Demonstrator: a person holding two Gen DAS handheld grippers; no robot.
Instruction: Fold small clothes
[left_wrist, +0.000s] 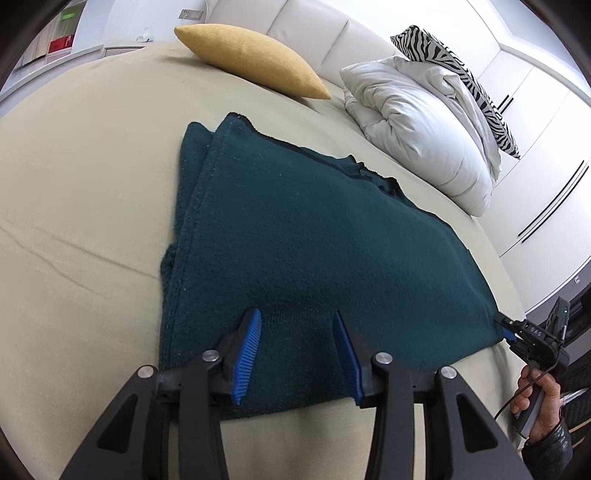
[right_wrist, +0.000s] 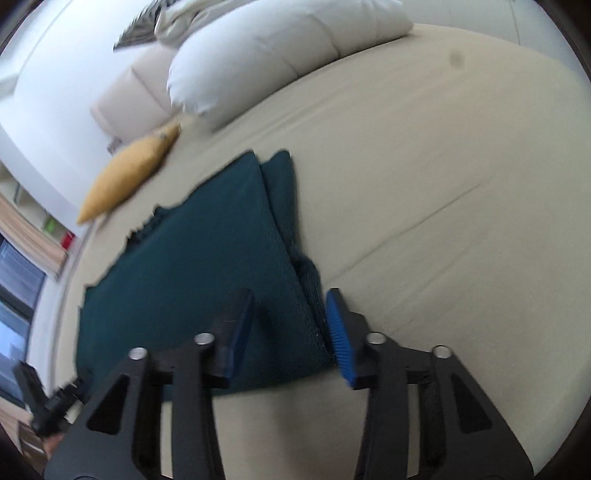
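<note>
Dark teal knit garment (left_wrist: 314, 236) lies folded flat on the beige bed sheet (left_wrist: 81, 192), layered edges showing along one side. Left gripper (left_wrist: 297, 354) hovers over the near hem, blue-padded jaws spread wide, holding nothing. Right gripper (right_wrist: 291, 332), seen from its own blurred camera, also stands with jaws apart, over the garment's near corner and stacked fold edge. From the left view its tip sits at that corner. Mustard cushion (left_wrist: 251, 61) and white duvet (left_wrist: 417, 122) lie beyond, near the headboard.
</note>
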